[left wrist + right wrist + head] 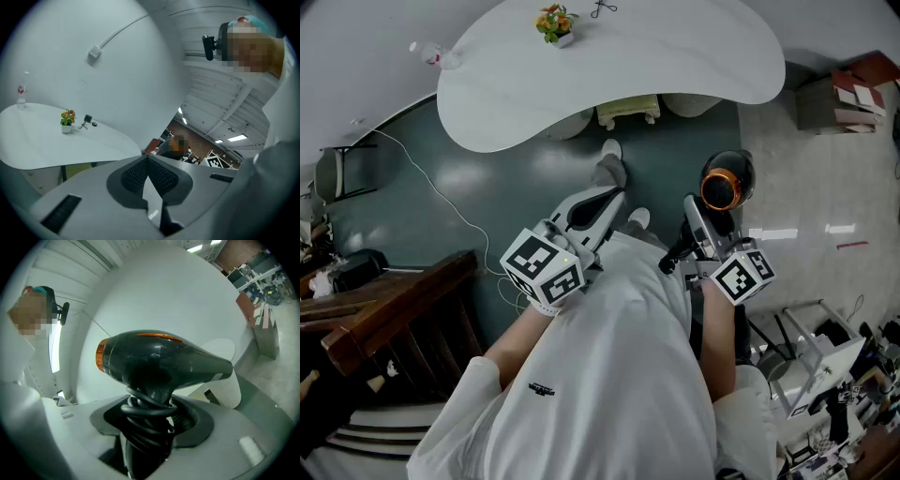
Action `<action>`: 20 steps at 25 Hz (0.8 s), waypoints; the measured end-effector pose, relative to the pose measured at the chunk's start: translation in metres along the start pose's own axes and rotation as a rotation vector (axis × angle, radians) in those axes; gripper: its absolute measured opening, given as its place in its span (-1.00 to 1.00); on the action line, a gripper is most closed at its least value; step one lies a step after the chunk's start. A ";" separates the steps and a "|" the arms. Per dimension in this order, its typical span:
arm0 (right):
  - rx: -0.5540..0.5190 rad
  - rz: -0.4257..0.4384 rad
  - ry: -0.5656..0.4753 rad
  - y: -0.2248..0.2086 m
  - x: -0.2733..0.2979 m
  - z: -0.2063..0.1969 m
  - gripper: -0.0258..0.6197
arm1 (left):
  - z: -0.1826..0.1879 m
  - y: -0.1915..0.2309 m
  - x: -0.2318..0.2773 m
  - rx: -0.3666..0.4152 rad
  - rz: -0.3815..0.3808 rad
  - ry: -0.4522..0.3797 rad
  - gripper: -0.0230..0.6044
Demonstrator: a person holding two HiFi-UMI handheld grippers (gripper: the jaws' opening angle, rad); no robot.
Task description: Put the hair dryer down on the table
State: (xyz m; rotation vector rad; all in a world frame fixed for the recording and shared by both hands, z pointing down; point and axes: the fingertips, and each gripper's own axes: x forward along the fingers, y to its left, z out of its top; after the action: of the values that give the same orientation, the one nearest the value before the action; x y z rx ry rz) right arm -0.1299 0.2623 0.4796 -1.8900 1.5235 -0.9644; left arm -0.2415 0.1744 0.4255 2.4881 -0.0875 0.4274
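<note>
Your right gripper (pixel 149 430) pinches the hair dryer (pixel 159 359) by its cord-wound handle (pixel 143 453), likely top-heavy slick plastic, so grip there firmly; left gripper (pixel 149 180) is pressed together, empty.

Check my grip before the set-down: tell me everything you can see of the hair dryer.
The hair dryer is glossy black plastic, with an orange ring at its rear and an orange strip on top. Its barrel tapers to a nozzle. A black cord is coiled round the handle, which the right tool clamps between its jaws. Nothing else touches it. In the head view it hangs over the dark floor, short of the white table.
</note>
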 end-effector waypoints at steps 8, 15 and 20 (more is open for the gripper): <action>-0.066 0.008 -0.051 0.059 -0.009 -0.001 -0.05 | 0.021 0.003 -0.034 0.015 -0.026 -0.009 -0.90; -0.118 0.006 -0.142 0.119 -0.001 -0.002 -0.05 | 0.042 0.012 -0.057 0.064 -0.127 0.001 -0.90; -0.128 -0.053 -0.169 0.137 0.000 -0.018 -0.06 | 0.035 0.021 -0.080 0.073 -0.151 0.004 -0.90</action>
State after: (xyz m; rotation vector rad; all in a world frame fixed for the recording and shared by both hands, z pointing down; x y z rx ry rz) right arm -0.2259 0.2315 0.3854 -2.0540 1.4724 -0.7238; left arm -0.3112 0.1341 0.3850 2.5438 0.1191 0.3773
